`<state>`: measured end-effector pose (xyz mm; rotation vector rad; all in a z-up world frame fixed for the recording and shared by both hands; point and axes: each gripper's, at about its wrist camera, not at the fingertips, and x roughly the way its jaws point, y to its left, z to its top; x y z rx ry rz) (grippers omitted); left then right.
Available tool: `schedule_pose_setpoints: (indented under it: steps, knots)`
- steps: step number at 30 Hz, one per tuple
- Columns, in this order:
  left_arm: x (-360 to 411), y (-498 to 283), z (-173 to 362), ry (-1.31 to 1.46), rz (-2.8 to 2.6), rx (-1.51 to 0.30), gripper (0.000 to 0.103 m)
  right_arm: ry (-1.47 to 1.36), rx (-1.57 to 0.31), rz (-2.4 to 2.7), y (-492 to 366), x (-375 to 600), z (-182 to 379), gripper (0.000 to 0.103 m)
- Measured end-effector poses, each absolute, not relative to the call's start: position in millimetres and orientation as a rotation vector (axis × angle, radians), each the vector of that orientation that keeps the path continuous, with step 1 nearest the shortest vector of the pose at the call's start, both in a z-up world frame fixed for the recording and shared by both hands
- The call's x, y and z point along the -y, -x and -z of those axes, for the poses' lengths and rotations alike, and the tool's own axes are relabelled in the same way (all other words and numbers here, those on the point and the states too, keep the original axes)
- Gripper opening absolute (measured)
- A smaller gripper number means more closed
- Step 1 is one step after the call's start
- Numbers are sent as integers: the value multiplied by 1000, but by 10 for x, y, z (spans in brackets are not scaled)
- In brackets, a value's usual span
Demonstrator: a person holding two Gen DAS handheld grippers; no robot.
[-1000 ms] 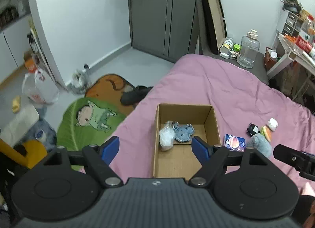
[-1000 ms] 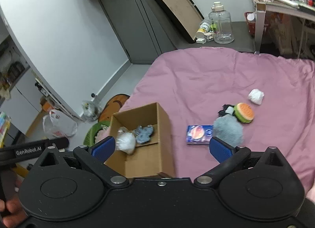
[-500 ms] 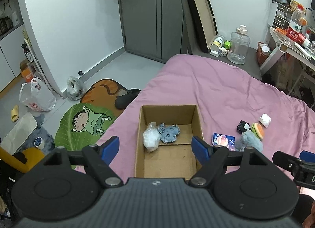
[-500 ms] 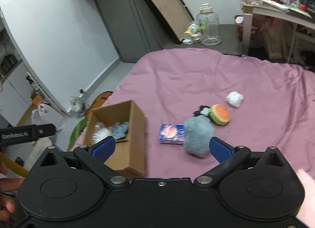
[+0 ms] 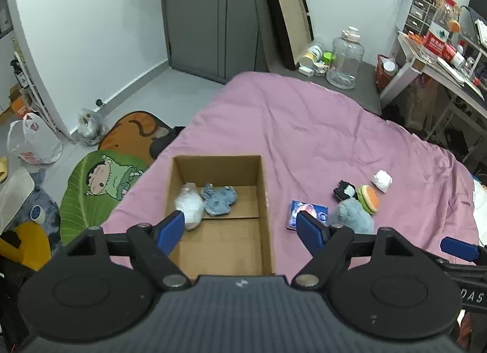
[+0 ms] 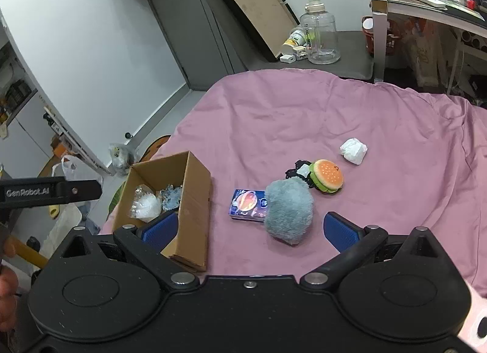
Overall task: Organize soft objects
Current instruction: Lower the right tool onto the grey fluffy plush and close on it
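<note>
Done: cardboard box [image 5: 219, 222] on the bed [image 6: 304, 115] is holding a white plastic-wrapped bundle [image 5: 188, 205] and a blue fabric piece [image 5: 219, 199].
Left: grey fluffy plush [image 6: 287, 210], burger plush [image 6: 327, 174], white wad [image 6: 353, 150], black-white item [image 6: 296, 171], and tissue pack [image 6: 248, 203] are lying beside the box.
Fingers: left gripper [image 5: 240, 228] and right gripper [image 6: 248, 229] are hanging open, holding nothing.
Unclear: the black-white item is partly hidden.

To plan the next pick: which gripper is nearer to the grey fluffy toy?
Right. The right gripper is open just before the grey fluffy toy; the left gripper is over the cardboard box, toy beside it.
</note>
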<state>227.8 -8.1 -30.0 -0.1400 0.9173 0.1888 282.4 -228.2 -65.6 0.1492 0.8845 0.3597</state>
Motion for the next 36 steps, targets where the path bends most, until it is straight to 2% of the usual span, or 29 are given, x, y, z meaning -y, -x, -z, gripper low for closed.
schedule_pose_setpoints:
  steps: [12,20,22,24,26,34,36]
  knots:
    - [496,-2611,503,151,-107,-964,79,-226,-953,-379,-3061,2610,899,103]
    - [715,-2870,758,189,-50,-1028,79,-377,-1012,-389,-3289,2899,1170,102]
    - [749,-2934,840,209,-44,-1045,79,-409,-1023,-383,-3339,2944,1249,101]
    - [790,-3005,921,216,-38,-1061,78,-441,-1044,-380,-3391,2976,1341,93]
    - [831,-3073,991,221,-25,-1076,76,-467,-1057,-372,-3446,3009,1427,90]
    - [932,-3372,1244,227,-28,-1122,76,-588,-1125,-351,-3689,3084,1778,88]
    - [940,-3434,1303,241,-16,-1126,74,-616,-1135,-356,-3729,3086,1838,85]
